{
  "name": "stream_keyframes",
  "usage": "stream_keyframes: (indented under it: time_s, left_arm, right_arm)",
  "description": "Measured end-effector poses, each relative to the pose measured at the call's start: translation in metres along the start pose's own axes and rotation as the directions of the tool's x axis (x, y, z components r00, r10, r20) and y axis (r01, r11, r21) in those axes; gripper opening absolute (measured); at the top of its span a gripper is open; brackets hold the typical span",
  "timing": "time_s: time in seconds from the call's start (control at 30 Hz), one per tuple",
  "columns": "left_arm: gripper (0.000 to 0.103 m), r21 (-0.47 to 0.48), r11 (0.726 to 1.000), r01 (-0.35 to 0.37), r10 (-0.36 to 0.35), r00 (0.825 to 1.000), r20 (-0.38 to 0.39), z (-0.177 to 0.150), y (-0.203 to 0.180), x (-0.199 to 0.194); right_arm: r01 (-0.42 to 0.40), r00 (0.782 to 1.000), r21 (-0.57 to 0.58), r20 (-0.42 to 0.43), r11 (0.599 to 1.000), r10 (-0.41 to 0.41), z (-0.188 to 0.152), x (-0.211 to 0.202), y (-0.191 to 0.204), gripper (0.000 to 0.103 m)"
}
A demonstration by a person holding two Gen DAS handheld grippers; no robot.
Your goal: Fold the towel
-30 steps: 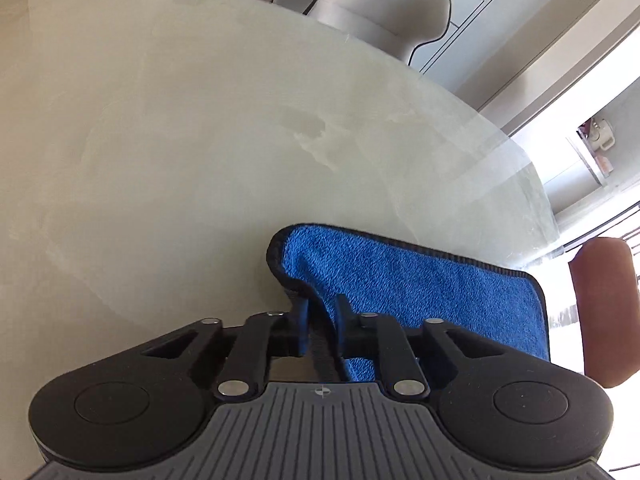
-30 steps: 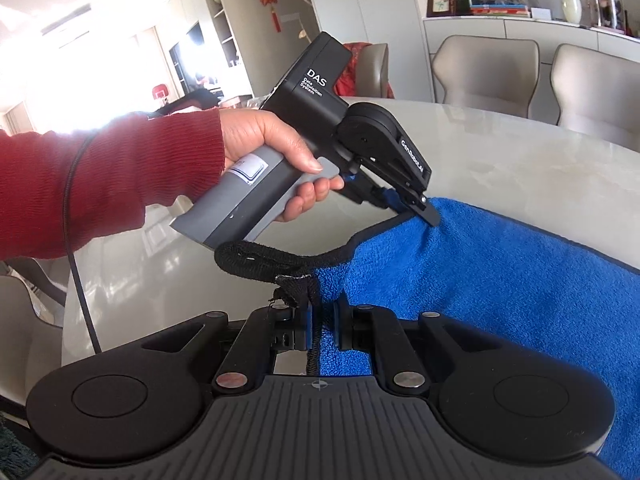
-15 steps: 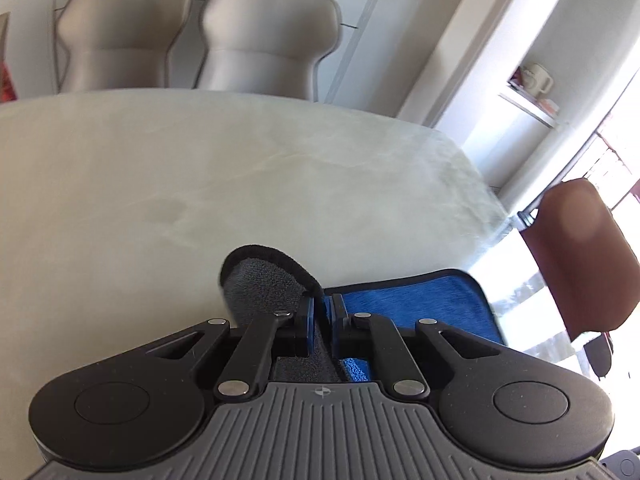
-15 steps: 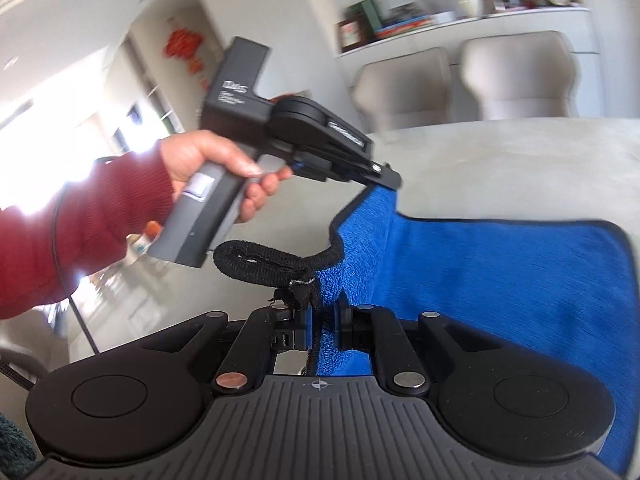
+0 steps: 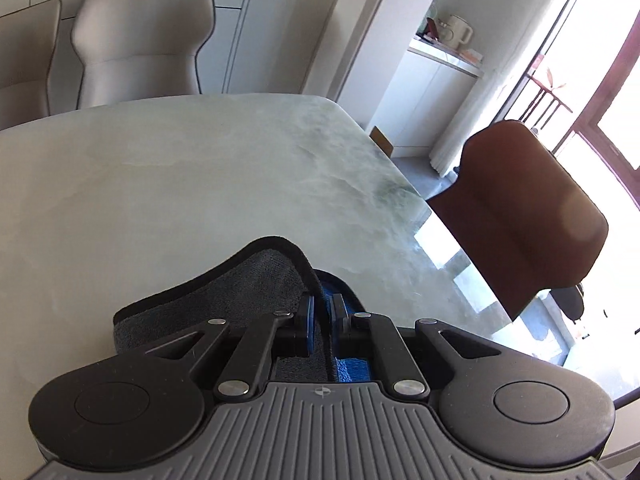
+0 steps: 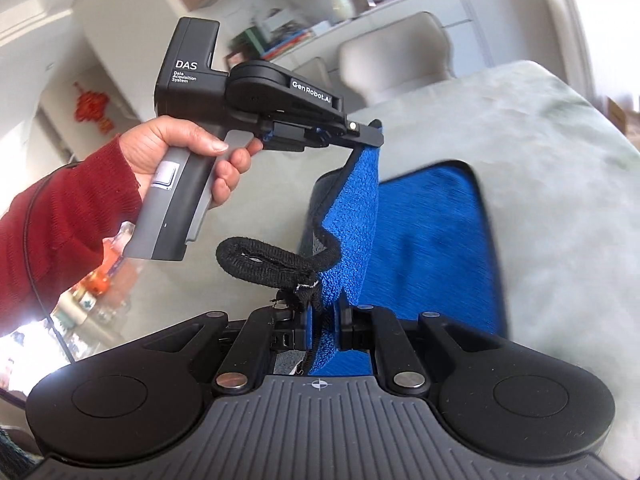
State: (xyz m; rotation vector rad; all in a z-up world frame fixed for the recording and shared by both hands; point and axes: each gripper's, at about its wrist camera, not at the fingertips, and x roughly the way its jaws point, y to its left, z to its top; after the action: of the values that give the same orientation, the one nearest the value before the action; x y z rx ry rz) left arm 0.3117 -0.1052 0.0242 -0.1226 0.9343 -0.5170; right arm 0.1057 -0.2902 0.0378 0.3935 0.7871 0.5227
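The towel (image 6: 424, 240) is blue on one face and dark grey on the other, with a black hem. Its far part lies on the pale marble table (image 6: 560, 208). My right gripper (image 6: 323, 324) is shut on the near corner, beside the black hanging loop (image 6: 264, 260). My left gripper (image 6: 370, 136) is shut on the other corner and holds it lifted above the table. In the left wrist view the left gripper (image 5: 320, 312) pinches the hem, with the grey face (image 5: 256, 276) curling to the left.
Two beige chairs (image 5: 140, 40) stand at the table's far side. A brown chair (image 5: 524, 212) stands by the right edge, near the window. The table (image 5: 160, 184) ends in a rounded corner at the right.
Both grippers have lifted their towel corners and swung them over the towel. The grey underside now shows in the left wrist view, and less blue remains visible there.
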Motion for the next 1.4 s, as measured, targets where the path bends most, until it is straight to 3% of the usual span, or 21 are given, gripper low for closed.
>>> stream_keyframes:
  time_s: [0.2, 0.4, 0.73, 0.9, 1.07, 1.2, 1.4]
  left_arm:
    - [0.007, 0.008, 1.000, 0.007, -0.006, 0.998, -0.055, -0.010, -0.014, 0.033]
    - [0.014, 0.088, 0.996, -0.006, 0.015, 0.995, -0.102, -0.019, -0.025, 0.052]
    - [0.026, 0.075, 0.997, -0.018, 0.022, 0.998, -0.052, -0.019, -0.003, 0.034]
    - [0.030, 0.081, 0.997, 0.003, -0.003, 1.000, 0.001, -0.019, 0.001, 0.023]
    - [0.044, 0.162, 0.984, 0.071, -0.085, 0.993, 0.079, -0.017, -0.010, 0.008]
    - [0.044, 0.166, 0.985, 0.050, -0.060, 0.997, 0.058, -0.024, -0.007, 0.005]
    - [0.044, 0.134, 0.991, -0.020, 0.016, 0.999, 0.031, -0.046, 0.013, -0.004]
  right_arm:
    - [0.069, 0.997, 0.067, -0.026, 0.995, -0.067, -0.013, -0.004, -0.033, 0.011]
    - [0.105, 0.992, 0.112, -0.076, 0.988, -0.097, -0.019, -0.005, -0.053, 0.015]
    - [0.115, 0.990, 0.147, -0.098, 0.982, -0.101, -0.016, -0.022, -0.068, 0.028]
    - [0.139, 0.981, 0.110, -0.151, 0.984, -0.122, -0.019, -0.032, -0.065, 0.029]
    - [0.156, 0.973, 0.091, -0.184, 0.984, -0.137, -0.019, -0.037, -0.065, 0.030]
    - [0.209, 0.966, 0.039, -0.164, 0.977, -0.200, -0.006, -0.037, -0.063, 0.030]
    - [0.193, 0.975, -0.067, -0.100, 0.979, -0.199, 0.030, -0.007, -0.067, 0.030]
